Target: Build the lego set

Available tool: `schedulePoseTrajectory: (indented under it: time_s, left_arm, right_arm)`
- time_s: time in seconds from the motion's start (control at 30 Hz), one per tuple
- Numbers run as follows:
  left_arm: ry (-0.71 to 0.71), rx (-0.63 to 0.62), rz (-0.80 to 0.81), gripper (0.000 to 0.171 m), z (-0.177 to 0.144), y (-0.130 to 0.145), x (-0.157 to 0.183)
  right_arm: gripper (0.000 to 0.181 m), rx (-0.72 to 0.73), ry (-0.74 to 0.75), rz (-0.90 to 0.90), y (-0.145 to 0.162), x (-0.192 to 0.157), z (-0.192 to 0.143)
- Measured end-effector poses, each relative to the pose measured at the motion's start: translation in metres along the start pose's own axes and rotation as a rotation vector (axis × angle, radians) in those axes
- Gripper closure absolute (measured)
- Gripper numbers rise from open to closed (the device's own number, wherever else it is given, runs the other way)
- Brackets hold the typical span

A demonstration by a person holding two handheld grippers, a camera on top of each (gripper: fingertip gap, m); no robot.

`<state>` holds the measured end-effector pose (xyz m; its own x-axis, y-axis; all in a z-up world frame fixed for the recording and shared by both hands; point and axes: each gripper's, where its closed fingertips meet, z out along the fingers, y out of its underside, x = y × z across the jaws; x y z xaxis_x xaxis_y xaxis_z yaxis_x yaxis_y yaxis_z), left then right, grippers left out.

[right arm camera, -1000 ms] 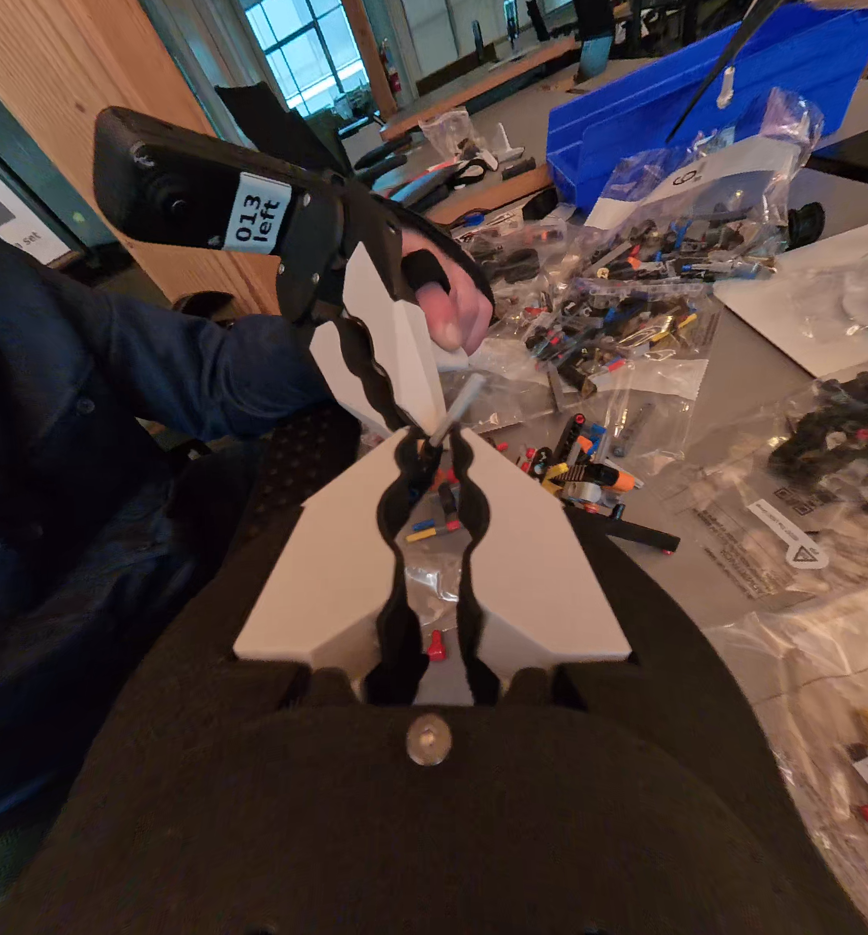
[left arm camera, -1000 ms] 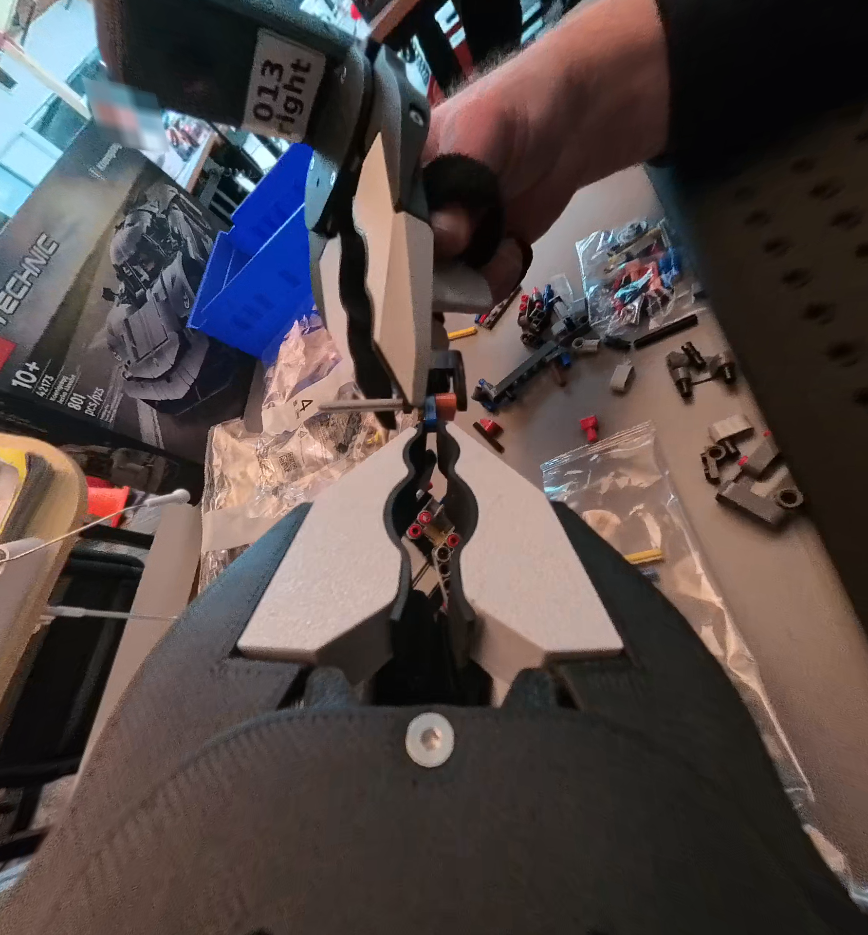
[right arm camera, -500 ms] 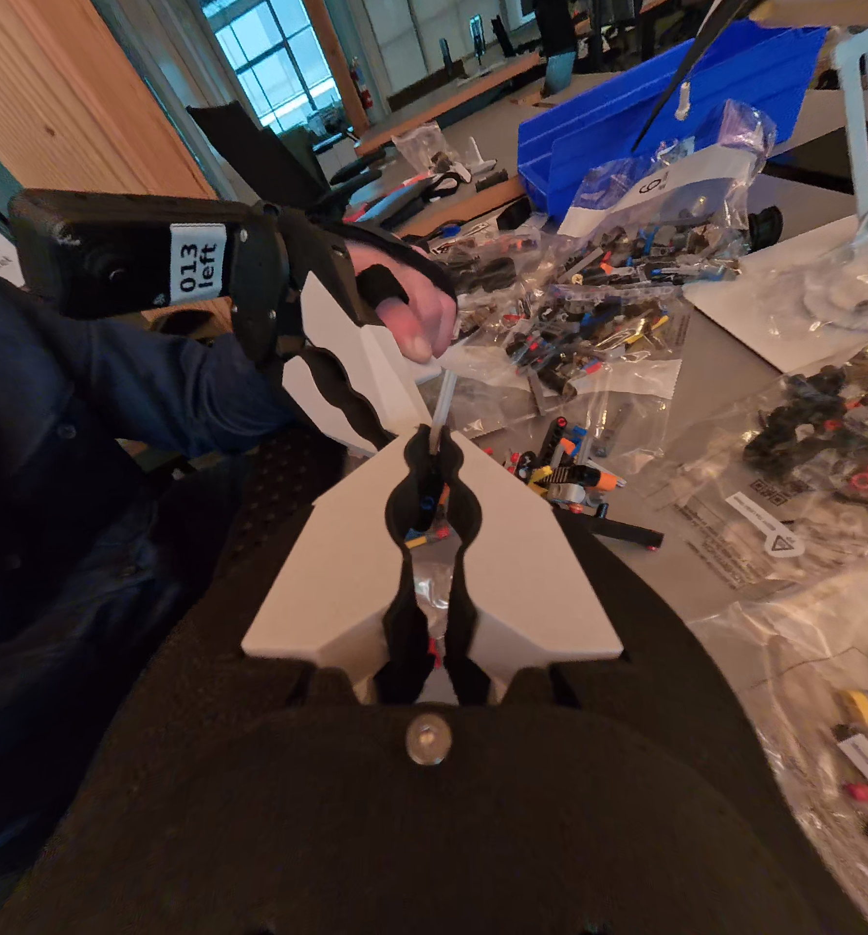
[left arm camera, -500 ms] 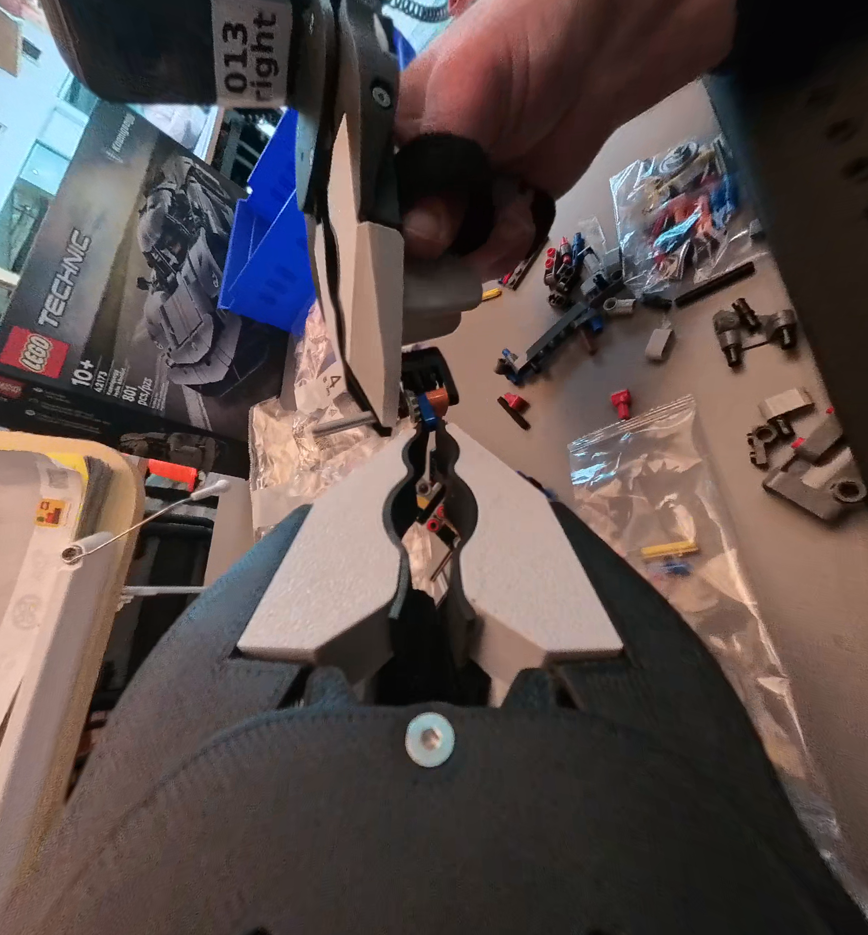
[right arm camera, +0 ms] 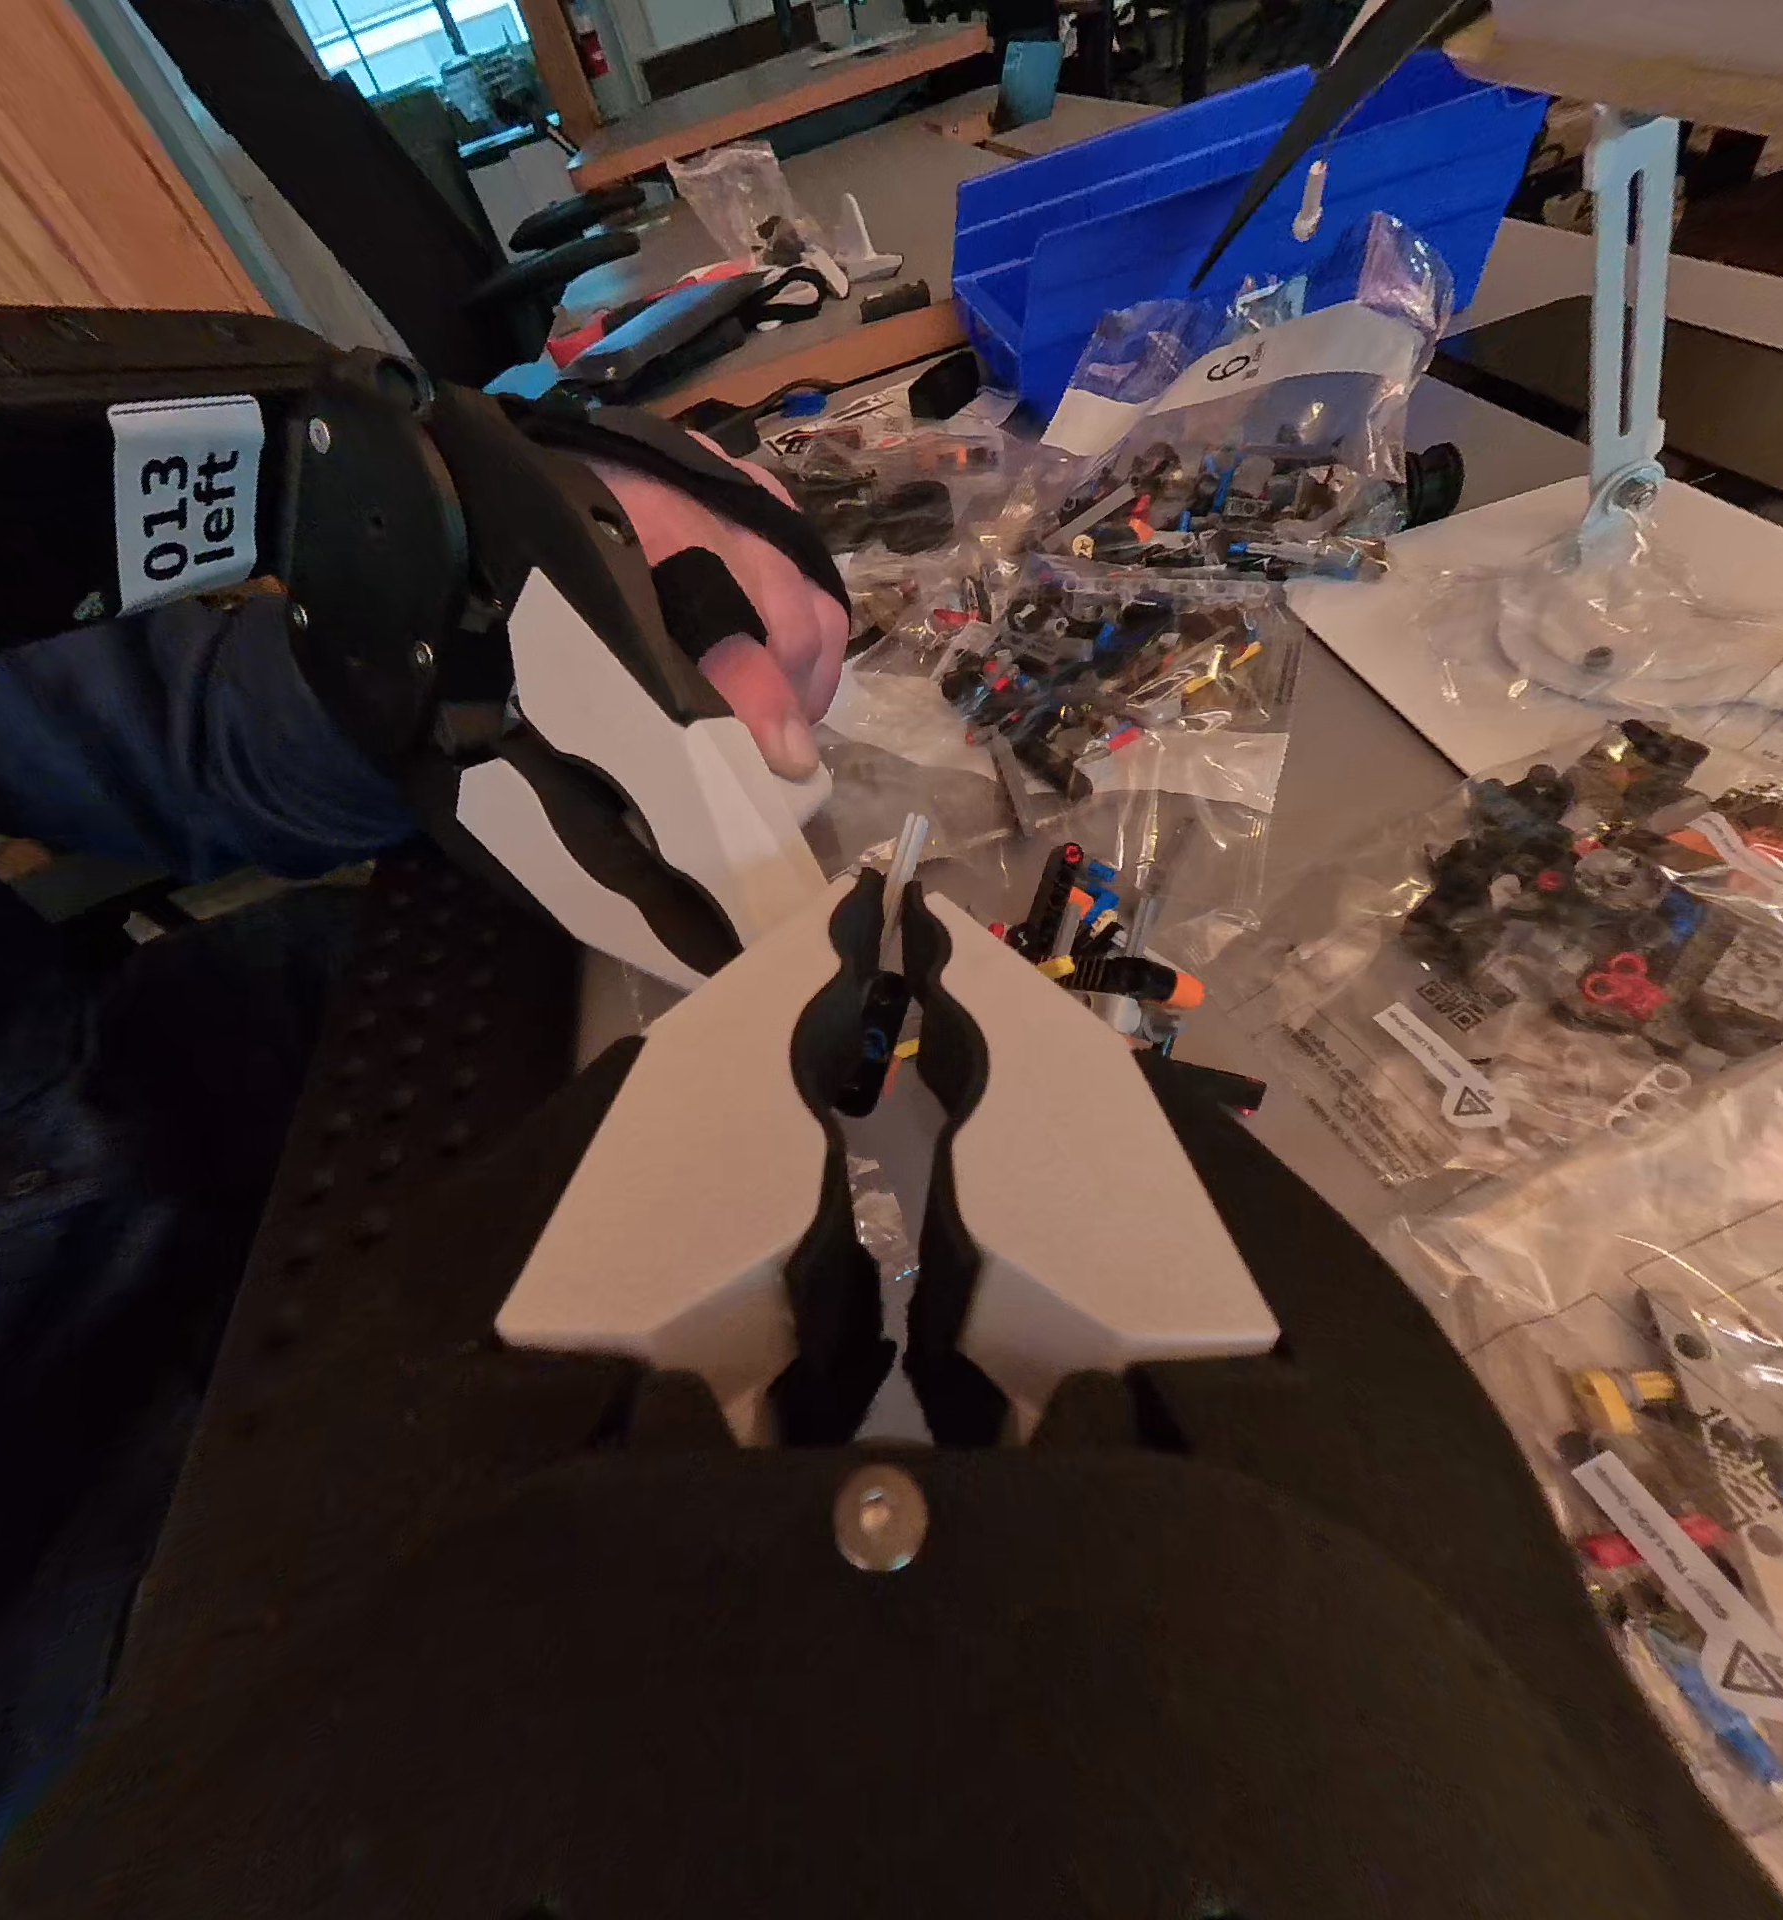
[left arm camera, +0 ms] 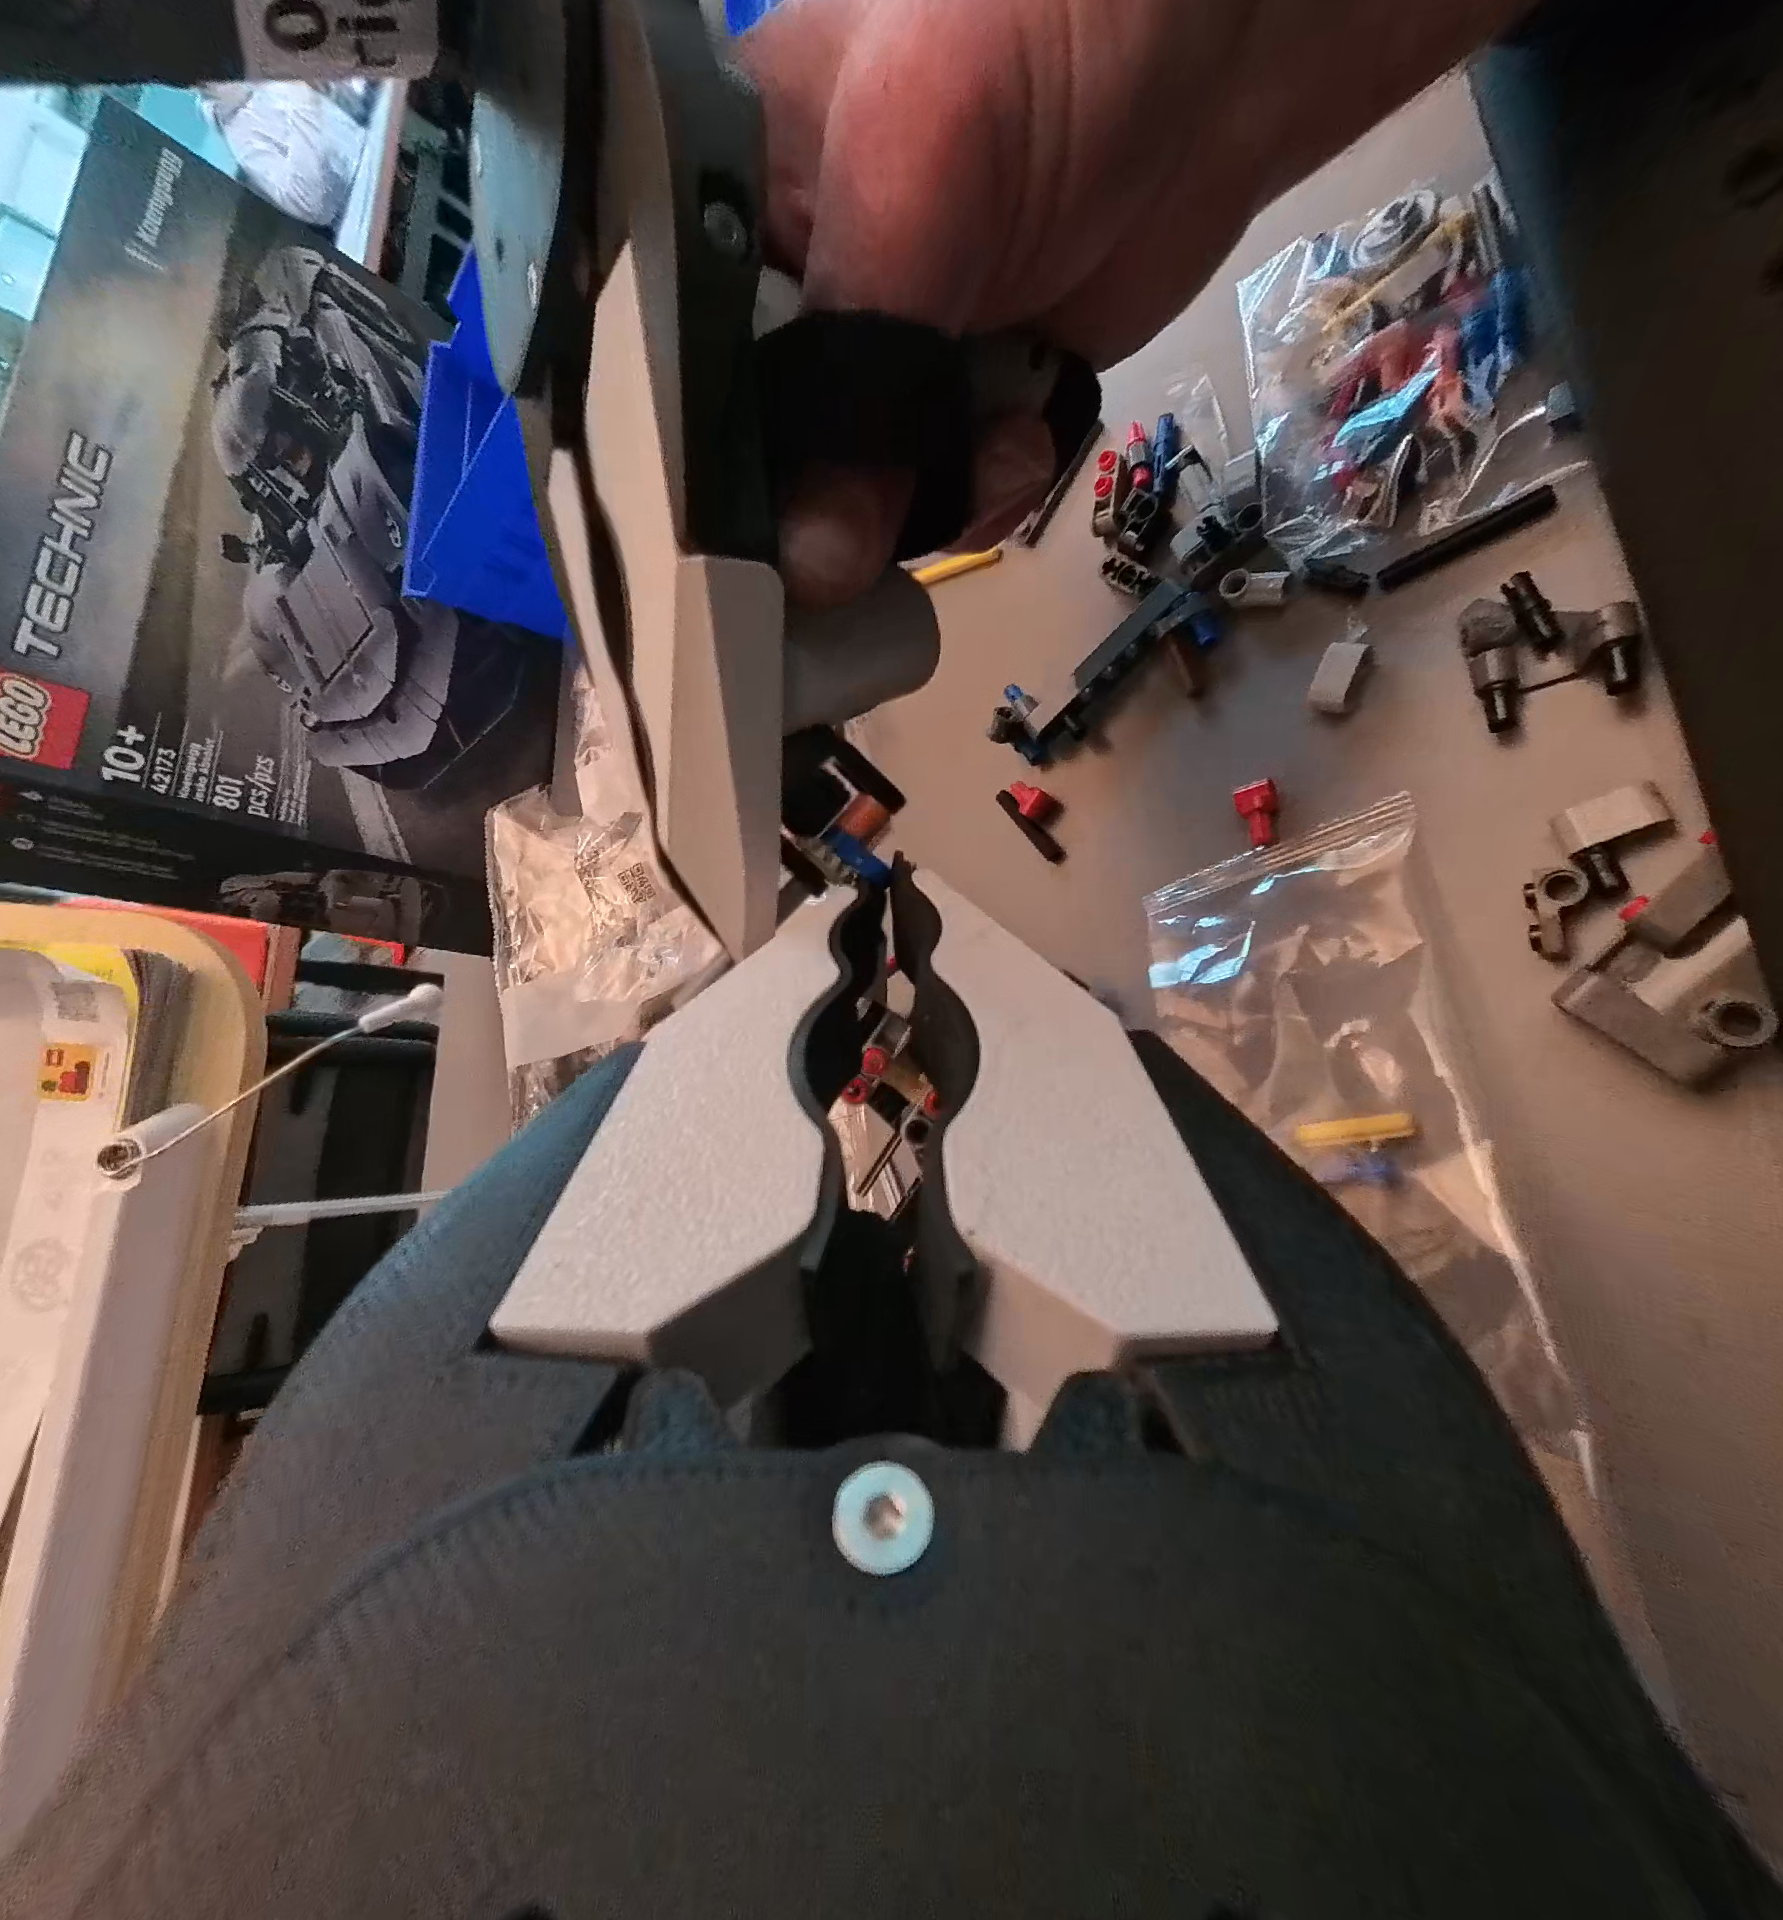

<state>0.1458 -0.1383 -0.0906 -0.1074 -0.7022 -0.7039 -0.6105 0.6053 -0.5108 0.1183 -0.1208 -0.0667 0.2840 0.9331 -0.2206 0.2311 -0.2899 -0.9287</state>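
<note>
Grey axle (right arm camera: 906,871) is pinched at the tips of the right gripper (right arm camera: 892,906), above the table (right arm camera: 1354,717). A small black-and-blue piece (left arm camera: 845,831) is clamped by the left gripper (left arm camera: 879,896), tip to tip with it.

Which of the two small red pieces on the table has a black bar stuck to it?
The left red piece, nearer the gripper tips; the right one is red alone.

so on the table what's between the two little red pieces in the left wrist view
Nothing: between the red piece on the black pin and the other red piece the grey table is bare, as the left wrist view shows.
</note>
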Motion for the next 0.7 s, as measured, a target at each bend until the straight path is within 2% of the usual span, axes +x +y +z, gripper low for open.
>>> schedulePoseTrajectory:
  time_s: [0.23,0.57,0.63,0.67,0.7]
  left_arm:
    - [0.005,0.007,-0.013,0.171,0.000,-0.002,0.001]
    - [-0.002,0.012,-0.050,0.171,0.003,-0.002,-0.003]
    - [0.008,0.051,-0.096,0.171,0.000,-0.004,-0.005]
    - [0.034,0.065,-0.085,0.171,0.000,-0.007,-0.001]
    - [0.226,0.210,-0.071,0.171,-0.001,-0.039,0.039]
  right_arm:
    - [0.181,0.006,0.013,0.003,-0.002,0.001,0.002]
    - [0.181,-0.001,0.112,-0.044,-0.005,0.008,0.004]
    - [0.181,0.021,0.126,-0.056,-0.010,0.007,0.003]
    - [0.181,0.049,0.159,-0.050,-0.015,0.012,0.001]
    - [0.181,0.129,0.177,-0.032,-0.031,0.017,-0.006]
